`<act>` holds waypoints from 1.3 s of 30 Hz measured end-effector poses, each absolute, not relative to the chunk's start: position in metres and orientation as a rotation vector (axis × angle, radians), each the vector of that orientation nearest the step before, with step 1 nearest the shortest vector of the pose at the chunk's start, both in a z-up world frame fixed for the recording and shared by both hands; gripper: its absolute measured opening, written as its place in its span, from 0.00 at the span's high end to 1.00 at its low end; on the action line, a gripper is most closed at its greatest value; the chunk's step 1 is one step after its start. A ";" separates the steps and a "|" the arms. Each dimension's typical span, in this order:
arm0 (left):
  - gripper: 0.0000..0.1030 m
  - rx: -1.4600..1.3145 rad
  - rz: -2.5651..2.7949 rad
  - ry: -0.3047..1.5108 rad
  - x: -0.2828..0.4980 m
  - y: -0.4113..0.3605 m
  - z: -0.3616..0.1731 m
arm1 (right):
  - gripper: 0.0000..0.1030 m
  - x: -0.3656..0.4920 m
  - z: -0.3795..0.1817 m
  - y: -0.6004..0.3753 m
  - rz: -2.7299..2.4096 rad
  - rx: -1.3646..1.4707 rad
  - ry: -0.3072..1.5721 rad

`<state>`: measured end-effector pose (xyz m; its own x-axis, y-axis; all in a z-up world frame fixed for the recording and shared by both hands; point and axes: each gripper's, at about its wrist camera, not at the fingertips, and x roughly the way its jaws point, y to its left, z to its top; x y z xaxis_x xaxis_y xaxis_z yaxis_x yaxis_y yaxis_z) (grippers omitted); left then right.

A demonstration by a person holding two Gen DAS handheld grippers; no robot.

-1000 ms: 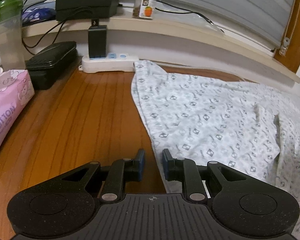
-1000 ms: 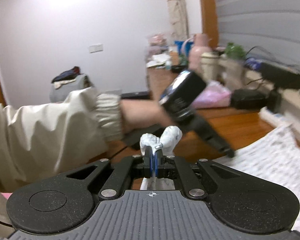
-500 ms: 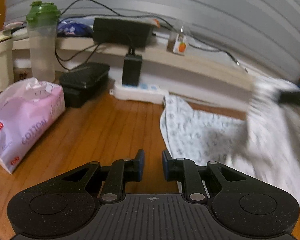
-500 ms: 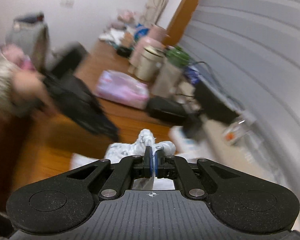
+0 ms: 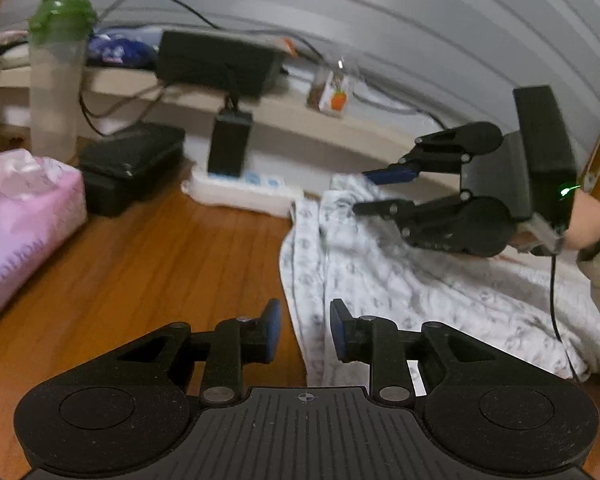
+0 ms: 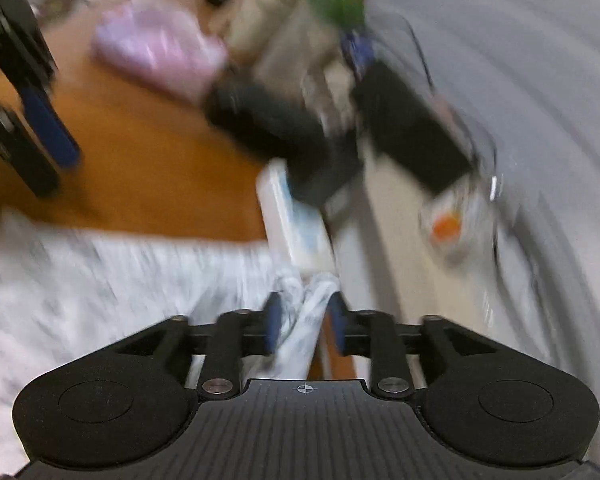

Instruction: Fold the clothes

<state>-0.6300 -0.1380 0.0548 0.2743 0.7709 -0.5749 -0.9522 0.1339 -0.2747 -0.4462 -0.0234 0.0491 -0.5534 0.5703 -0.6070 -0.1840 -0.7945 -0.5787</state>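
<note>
The patterned garment [image 5: 400, 280] lies spread on the wooden table [image 5: 160, 264], its far corner up against the white power strip [image 5: 240, 194] by the wall, one folded-over layer running along its left edge. The right gripper [image 6: 302, 320] is at that far corner with its jaws opening; a twist of the fabric stands between the blue pads [image 6: 274, 320], and from the right wrist view it looks loose there, no longer pinched (the picture is badly smeared, so I would not swear the cloth is free of both pads). In the left wrist view that same tool hangs just over the garment's upper edge, jaws apart, a hand and pale cuff [image 5: 596, 256] behind it.

The left gripper [image 5: 302, 332] sits low at the near edge of the cloth, jaws opening too, the fabric's border showing through the gap but nothing pressed between the pads.

To my eye this is the letting-go of a fold. Done well, the right tool should come clear straight back without dragging the corner, so the layer settles flat and square on the one below. The left could then take the near edge cleanly, both layers together, keeping away from the pink tissue pack [image 5: 16, 236] and the black case [image 5: 128, 168]
</note>
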 end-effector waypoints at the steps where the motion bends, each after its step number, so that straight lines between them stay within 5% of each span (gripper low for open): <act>1: 0.72 -0.675 1.268 0.331 -0.627 -0.136 0.052 | 0.66 -0.438 0.046 -0.021 2.353 -1.153 -0.603; 17: 0.72 -0.616 1.263 0.445 -0.587 -0.126 0.031 | 0.57 -0.379 0.033 0.016 2.438 -1.001 0.180; 21: 0.73 -0.581 1.265 0.465 -0.584 -0.133 0.030 | 0.58 -0.385 0.027 0.023 2.417 -0.978 0.214; 23: 0.76 -0.553 1.272 0.480 -0.581 -0.135 0.030 | 0.74 -0.384 0.026 0.027 2.427 -0.964 0.239; 24: 0.79 -0.537 1.277 0.488 -0.580 -0.137 0.030 | 0.96 -0.382 0.026 0.028 2.436 -0.954 0.251; 29: 0.88 -0.479 1.297 0.445 -0.580 -0.159 0.045 | 0.96 -0.367 0.044 0.014 2.440 -0.800 0.119; 33: 0.88 -0.477 1.310 0.382 -0.588 -0.193 0.057 | 0.96 -0.362 0.068 -0.007 2.467 -0.634 -0.088; 39: 0.84 -0.494 1.334 0.368 -0.591 -0.206 0.060 | 0.96 -0.403 0.055 -0.014 2.562 -0.724 -0.123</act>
<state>-0.5908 -0.2056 0.0595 0.2027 0.8277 -0.5233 -0.9789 0.1574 -0.1301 -0.4032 -0.0138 0.0552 -0.7493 0.4645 -0.4720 -0.4173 -0.8846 -0.2082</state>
